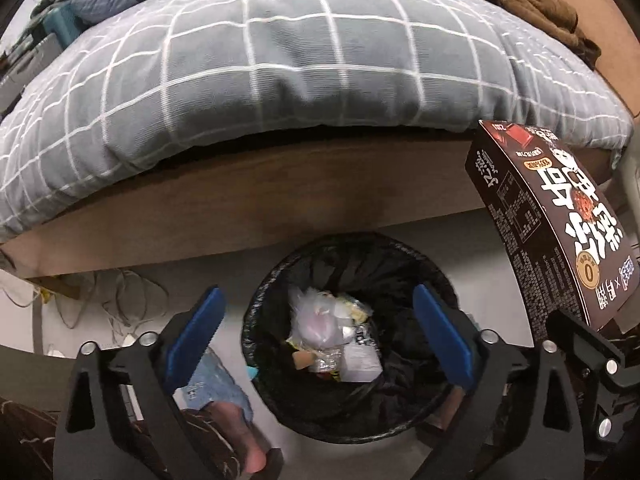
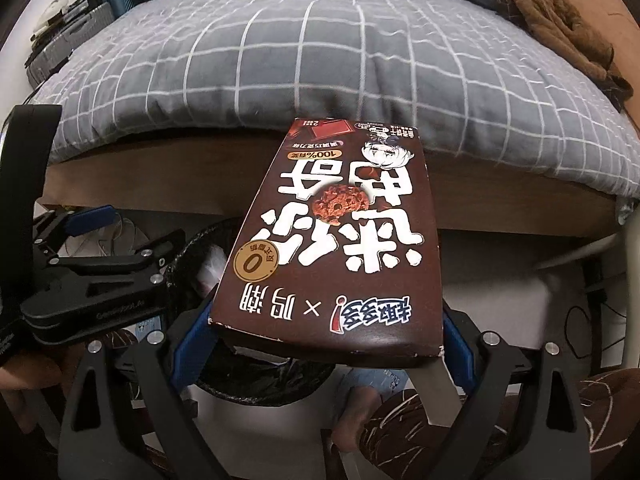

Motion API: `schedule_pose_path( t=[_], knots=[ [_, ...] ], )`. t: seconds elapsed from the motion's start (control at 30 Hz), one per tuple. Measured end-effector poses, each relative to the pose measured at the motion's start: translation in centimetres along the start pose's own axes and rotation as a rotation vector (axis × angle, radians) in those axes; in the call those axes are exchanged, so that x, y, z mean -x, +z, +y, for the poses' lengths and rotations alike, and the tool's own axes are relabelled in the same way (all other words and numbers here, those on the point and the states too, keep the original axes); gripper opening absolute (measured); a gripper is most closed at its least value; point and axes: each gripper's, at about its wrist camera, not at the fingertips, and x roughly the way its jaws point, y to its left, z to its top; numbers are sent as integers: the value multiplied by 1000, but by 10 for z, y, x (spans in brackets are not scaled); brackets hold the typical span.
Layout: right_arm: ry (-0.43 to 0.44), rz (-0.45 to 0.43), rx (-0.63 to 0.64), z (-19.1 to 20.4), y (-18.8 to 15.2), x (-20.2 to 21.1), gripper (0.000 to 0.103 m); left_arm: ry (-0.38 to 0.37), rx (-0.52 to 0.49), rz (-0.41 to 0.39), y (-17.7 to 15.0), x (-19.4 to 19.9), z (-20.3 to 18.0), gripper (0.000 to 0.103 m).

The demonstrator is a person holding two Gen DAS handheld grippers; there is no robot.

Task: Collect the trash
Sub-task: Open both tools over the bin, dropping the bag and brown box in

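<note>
A round bin with a black liner (image 1: 360, 264) stands on the pale floor in front of the bed. Inside it lie a clear plastic bag, wrappers and a small white carton (image 1: 360, 360). My left gripper (image 1: 318, 300) hangs above the bin mouth, its blue pads wide apart and nothing between them. A dark brown cookie box (image 2: 340, 240) with large white lettering is clamped at its near end by my right gripper (image 2: 326, 328). In the left wrist view the box (image 1: 536, 220) hangs tilted to the right of the bin. The right wrist view shows the left gripper (image 2: 92, 240) at the left, beside the bin rim (image 2: 188, 256).
A bed with a grey checked duvet (image 1: 280, 80) and a wooden side board (image 1: 240, 200) runs behind the bin. Loose cables (image 1: 120, 300) lie on the floor at the left. A brown garment (image 1: 528, 0) sits on the bed's far right. A person's foot (image 1: 232, 412) is near the bin.
</note>
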Motion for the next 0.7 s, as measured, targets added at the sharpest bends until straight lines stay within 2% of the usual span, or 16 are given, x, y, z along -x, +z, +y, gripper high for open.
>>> schedule_pose_path(
  t=[0.53, 0.7],
  knots=[
    [82, 88, 22, 52, 14, -31, 90, 52, 159, 18, -18, 10, 84, 97],
    [88, 97, 37, 74, 15, -38, 90, 61, 194, 26, -23, 15, 98, 97]
  ],
)
